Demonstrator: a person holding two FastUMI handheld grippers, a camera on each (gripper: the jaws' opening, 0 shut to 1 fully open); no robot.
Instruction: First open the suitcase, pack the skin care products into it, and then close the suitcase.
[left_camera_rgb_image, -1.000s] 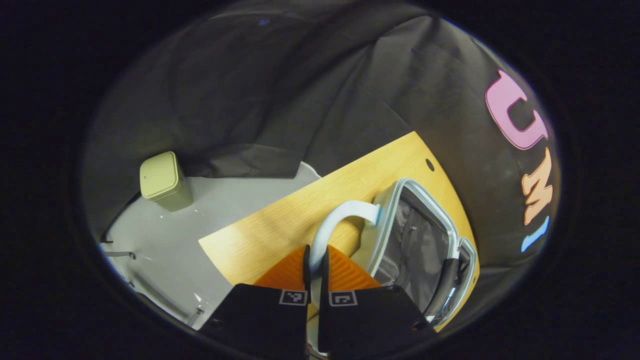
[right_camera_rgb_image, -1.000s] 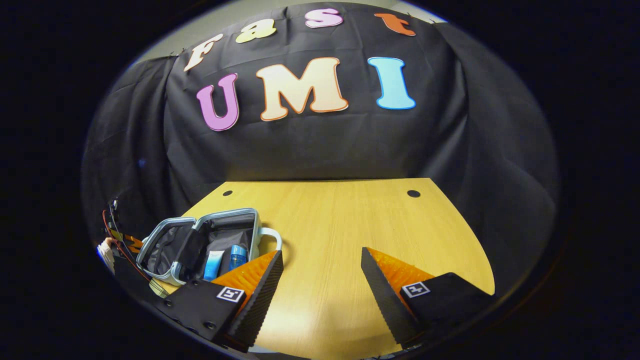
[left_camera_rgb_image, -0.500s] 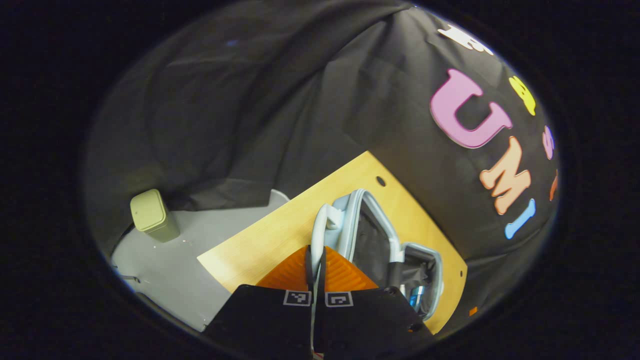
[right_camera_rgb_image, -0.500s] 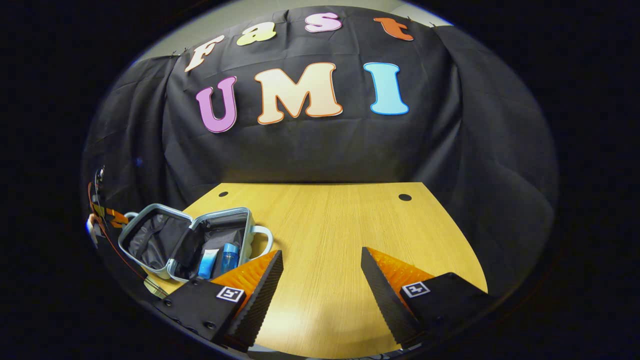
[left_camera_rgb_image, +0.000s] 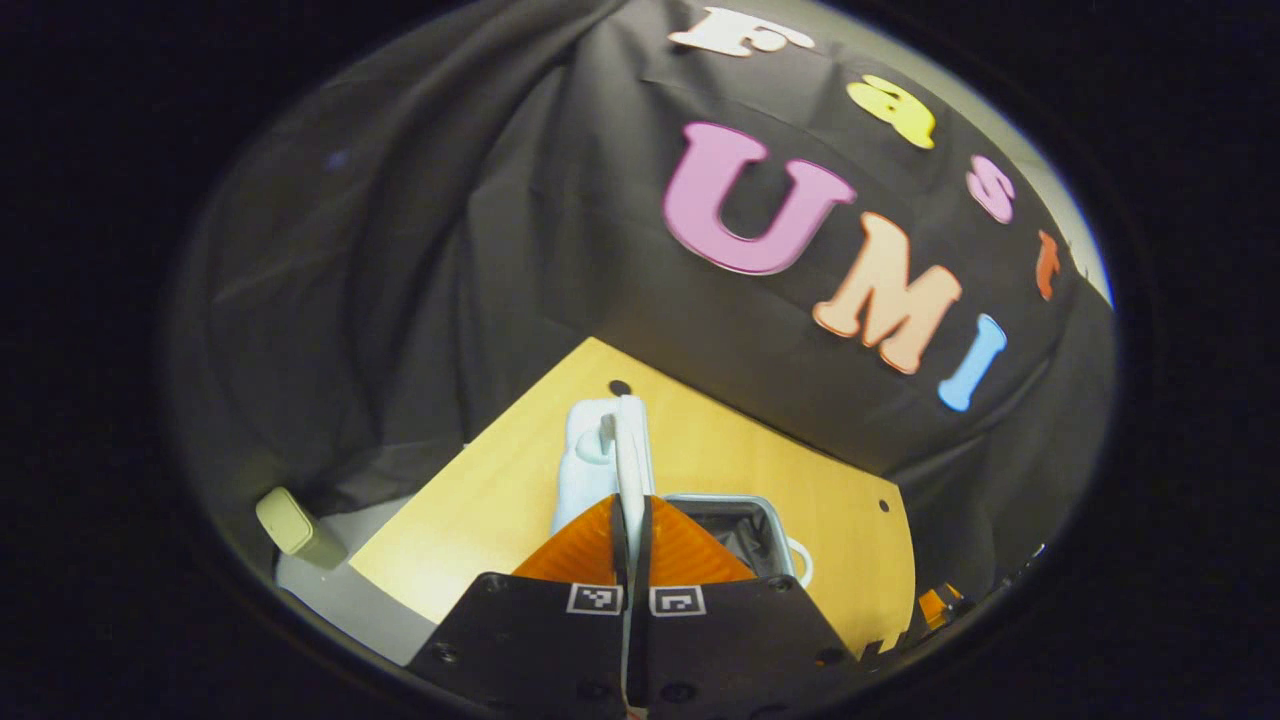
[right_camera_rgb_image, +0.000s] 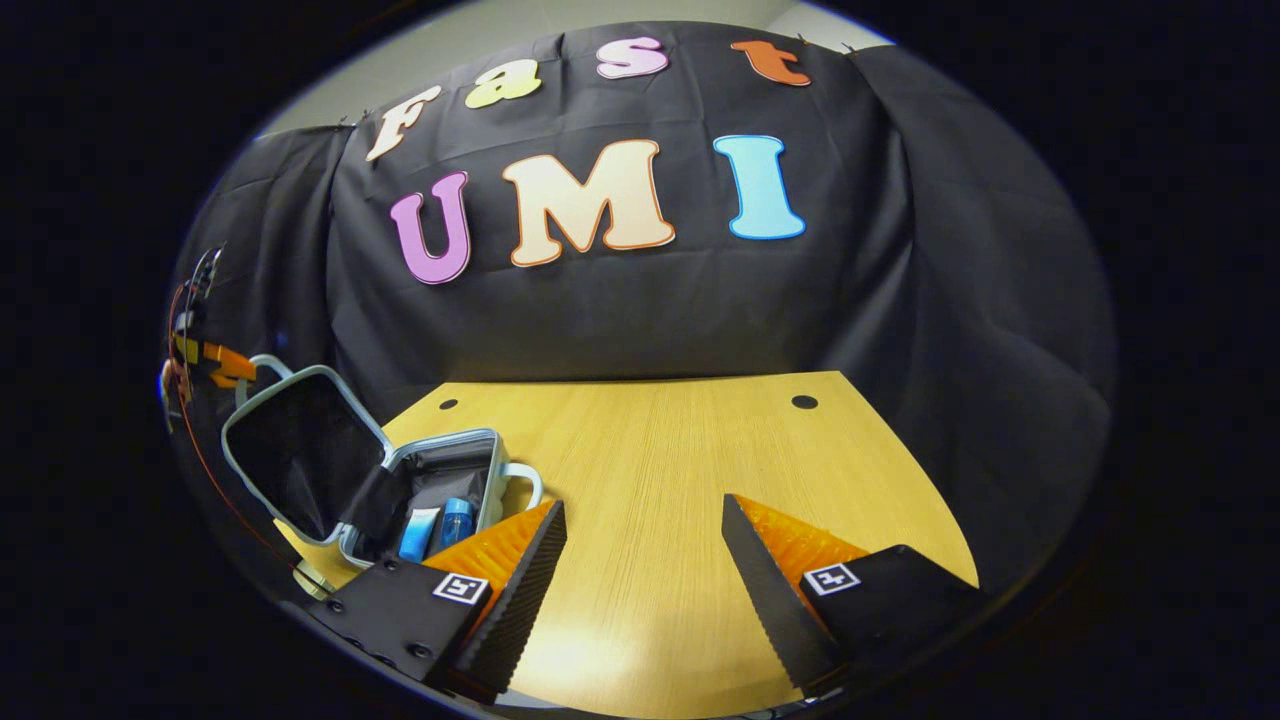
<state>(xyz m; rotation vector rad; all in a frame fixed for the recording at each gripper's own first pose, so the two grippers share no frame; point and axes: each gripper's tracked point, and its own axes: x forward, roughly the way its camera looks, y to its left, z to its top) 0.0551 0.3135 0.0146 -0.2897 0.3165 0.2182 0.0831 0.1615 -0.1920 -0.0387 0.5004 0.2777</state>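
- Pale-blue suitcase (right_camera_rgb_image: 400, 470) lid handle (left_camera_rgb_image: 628, 470) pinched between left gripper (left_camera_rgb_image: 632, 515) fingers, lid half-raised
- Skin care products (right_camera_rgb_image: 437, 527) lie in its base, left of right gripper (right_camera_rgb_image: 645, 555)
- Right gripper's jaws spread wide over wooden table (right_camera_rgb_image: 680, 450), holding nothing

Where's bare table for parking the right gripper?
Free: the table from the suitcase rightward to its far and right edges, under the open right gripper. Crowded: the left corner, where the left gripper holds the raised lid.
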